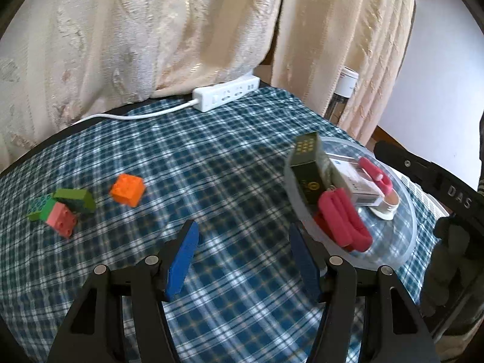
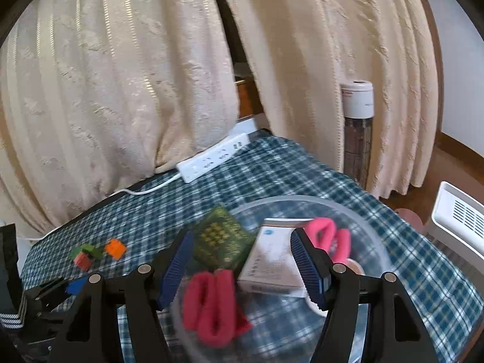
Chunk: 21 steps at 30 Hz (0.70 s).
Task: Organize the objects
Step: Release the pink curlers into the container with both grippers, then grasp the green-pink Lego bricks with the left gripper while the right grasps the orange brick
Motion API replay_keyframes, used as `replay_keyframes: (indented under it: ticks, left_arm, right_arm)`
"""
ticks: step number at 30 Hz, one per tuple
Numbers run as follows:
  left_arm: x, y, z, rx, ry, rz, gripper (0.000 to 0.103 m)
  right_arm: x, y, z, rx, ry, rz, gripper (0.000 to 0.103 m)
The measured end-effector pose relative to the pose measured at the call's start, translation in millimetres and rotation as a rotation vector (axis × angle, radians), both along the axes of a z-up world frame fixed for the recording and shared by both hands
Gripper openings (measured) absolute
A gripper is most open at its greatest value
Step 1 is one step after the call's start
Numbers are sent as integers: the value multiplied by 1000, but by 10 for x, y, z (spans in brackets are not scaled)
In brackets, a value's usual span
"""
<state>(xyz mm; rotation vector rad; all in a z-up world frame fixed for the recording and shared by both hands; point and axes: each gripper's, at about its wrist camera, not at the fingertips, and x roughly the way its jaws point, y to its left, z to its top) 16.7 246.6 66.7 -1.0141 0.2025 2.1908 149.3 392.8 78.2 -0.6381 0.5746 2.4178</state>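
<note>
A clear plastic bowl (image 1: 402, 236) on the checked cloth holds a dark green box (image 1: 308, 172), a white box (image 1: 357, 184), pink foam rollers (image 1: 341, 220) and a small white cap. An orange brick (image 1: 127, 190) and a cluster of green and red bricks (image 1: 62, 210) lie at the left. My left gripper (image 1: 242, 260) is open and empty over the cloth, between the bricks and the bowl. My right gripper (image 2: 242, 263) is open and empty above the bowl (image 2: 372, 236), over the green box (image 2: 224, 239) and white box (image 2: 272, 260). The bricks (image 2: 113, 248) lie far left there.
A white power strip (image 1: 225, 93) with its cable lies at the table's far edge under cream curtains (image 1: 151, 30). A tall heater (image 2: 358, 133) stands behind the table at right. A white slatted appliance (image 2: 462, 214) sits off the right edge.
</note>
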Motion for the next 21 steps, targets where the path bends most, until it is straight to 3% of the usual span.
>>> replay_keyframes:
  ticks: [21]
  left_arm:
    - [-497, -933, 19, -32, 39, 244, 64]
  right_arm:
    - [-750, -658, 45, 40, -32, 229, 70]
